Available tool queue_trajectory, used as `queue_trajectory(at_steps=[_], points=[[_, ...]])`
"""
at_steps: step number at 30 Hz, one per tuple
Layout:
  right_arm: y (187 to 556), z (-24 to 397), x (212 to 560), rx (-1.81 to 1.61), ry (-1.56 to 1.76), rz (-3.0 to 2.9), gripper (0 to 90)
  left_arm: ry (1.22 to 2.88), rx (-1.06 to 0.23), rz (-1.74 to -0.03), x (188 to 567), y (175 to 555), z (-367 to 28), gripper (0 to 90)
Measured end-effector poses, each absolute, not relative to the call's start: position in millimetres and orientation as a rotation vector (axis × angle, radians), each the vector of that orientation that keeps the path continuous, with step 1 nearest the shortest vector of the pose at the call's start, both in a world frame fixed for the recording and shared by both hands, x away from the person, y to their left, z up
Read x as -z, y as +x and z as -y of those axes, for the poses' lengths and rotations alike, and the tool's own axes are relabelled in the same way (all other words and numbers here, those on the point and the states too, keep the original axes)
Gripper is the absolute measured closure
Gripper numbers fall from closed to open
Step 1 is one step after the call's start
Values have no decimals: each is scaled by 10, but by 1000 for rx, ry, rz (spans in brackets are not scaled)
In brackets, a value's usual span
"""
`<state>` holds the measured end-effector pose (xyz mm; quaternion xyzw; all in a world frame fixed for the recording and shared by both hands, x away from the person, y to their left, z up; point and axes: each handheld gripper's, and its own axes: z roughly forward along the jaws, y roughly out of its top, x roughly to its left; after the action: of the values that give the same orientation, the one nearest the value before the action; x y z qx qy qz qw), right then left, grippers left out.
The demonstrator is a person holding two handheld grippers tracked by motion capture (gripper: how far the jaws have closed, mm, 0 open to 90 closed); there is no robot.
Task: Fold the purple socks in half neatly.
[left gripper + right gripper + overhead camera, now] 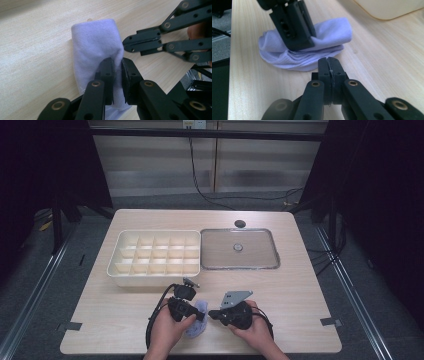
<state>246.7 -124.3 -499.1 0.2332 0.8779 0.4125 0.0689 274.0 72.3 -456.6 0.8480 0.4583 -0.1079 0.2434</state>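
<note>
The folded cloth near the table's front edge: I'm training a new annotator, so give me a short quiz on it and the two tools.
1. True or false: the left tool has its jaws pressed on a fold of the pale lilac cloth.
2. The right tool is: A) shut with nothing between its jaws, B) wide open over the cloth, C) gripping the divided box.
3. Fill in: the shallow metal tray lies to the ____ of the divided box in the high view.

Key: 1 true. 2 A: its jaws meet, their tips just short of the cloth's edge. 3 right.
</note>
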Motion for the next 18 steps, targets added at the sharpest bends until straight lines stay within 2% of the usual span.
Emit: queue_trajectory(at_steps=[18], points=[[2496, 1337, 4852, -1279, 742, -2583, 900, 2293, 248, -1220, 4625, 2665, -749, 799]])
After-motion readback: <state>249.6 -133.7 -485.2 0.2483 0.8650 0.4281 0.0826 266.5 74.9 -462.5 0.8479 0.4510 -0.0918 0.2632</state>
